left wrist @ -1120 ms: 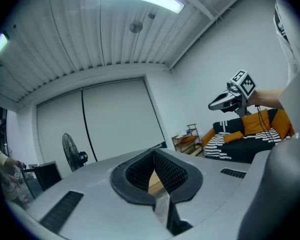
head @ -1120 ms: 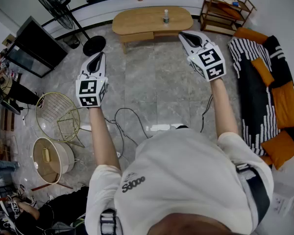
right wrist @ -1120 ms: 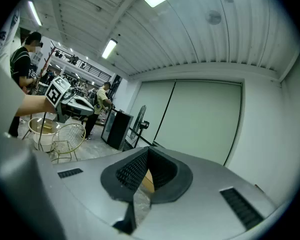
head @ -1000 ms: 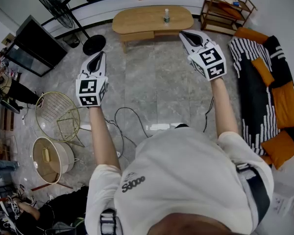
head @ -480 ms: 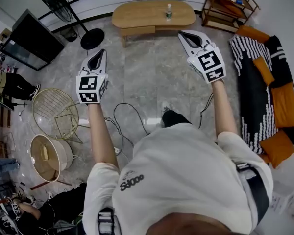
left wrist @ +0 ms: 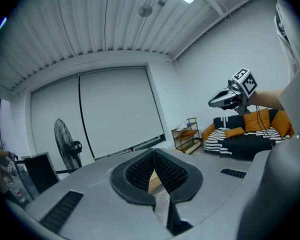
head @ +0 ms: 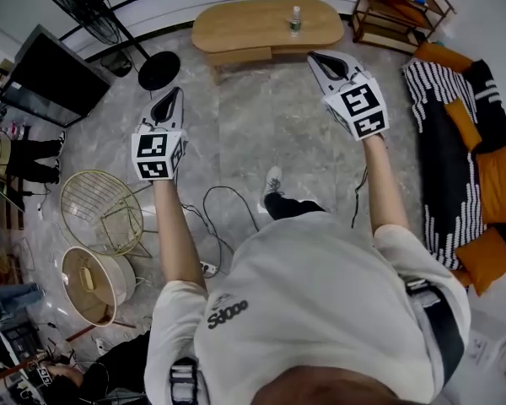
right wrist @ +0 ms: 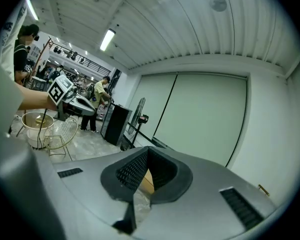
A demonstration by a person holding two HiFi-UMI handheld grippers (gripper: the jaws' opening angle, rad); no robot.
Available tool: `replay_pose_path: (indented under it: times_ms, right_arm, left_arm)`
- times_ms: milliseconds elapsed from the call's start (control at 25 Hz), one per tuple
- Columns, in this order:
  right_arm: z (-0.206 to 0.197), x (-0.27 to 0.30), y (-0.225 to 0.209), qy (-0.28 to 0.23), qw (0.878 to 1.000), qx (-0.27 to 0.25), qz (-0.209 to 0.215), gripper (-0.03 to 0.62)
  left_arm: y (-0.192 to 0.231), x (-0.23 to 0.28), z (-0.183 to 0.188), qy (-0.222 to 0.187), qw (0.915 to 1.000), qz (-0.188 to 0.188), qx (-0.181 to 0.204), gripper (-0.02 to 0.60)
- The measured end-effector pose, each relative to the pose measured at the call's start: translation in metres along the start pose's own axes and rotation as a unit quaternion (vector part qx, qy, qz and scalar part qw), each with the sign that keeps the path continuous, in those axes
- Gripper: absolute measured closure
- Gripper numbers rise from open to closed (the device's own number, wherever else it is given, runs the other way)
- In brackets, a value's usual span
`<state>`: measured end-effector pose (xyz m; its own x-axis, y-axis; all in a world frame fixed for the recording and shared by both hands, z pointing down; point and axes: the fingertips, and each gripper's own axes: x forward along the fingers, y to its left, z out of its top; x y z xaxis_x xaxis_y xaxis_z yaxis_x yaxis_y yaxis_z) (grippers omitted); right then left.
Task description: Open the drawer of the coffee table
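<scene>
Both arms reach straight forward from the shoulders, elbows almost locked and forearms bare; the hands are hidden behind the marker cubes. The torso fills the bottom of the head view and covers most of the legs; only one shoe [head: 271, 180] and a dark trouser leg show ahead of it, beside a loose cable [head: 219, 199] on the floor [head: 261, 125].

The left gripper [head: 174, 93] points ahead and slightly down over bare floor; its own view shows its jaws pressed together with nothing between them. The right gripper [head: 314, 56] is held level with it and further up the head view, angled a little inward; its jaws are also closed and empty. In each gripper view only a sliver of pale wood shows through the gap behind the pads, too little to identify.

The table [head: 253, 28] stands well ahead, apart from both grippers, with a bottle [head: 296, 19] upright on its right half. The drawer [head: 236, 57] sits under the top towards the left and looks shut; its handle is too small to make out.

A sofa [head: 455, 133] runs along the right, cut off by the edge; a fan [head: 83, 0] stands far left; a shelf [head: 401, 11] occupies the far right corner.
</scene>
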<state>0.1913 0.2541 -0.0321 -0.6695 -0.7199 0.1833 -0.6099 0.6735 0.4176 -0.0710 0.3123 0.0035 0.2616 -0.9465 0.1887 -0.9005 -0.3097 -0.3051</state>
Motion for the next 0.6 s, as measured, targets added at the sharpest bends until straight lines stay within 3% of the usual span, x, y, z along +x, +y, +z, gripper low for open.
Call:
replay_pose_path:
  times_ms: [400, 600]
  right_arm:
    - [-0.015, 0.126, -0.073, 0.018, 1.000, 0.013, -0.009, 0.589]
    - [-0.022, 0.181, -0.101, 0.022, 1.000, 0.016, -0.007, 0.589]
  left_arm:
    - [0.080, 0.136, 0.009, 0.005, 0.9996, -0.023, 0.014, 0.563]
    - [0.119, 0.192, 0.010, 0.000, 0.9998, -0.006, 0.018, 0.565]
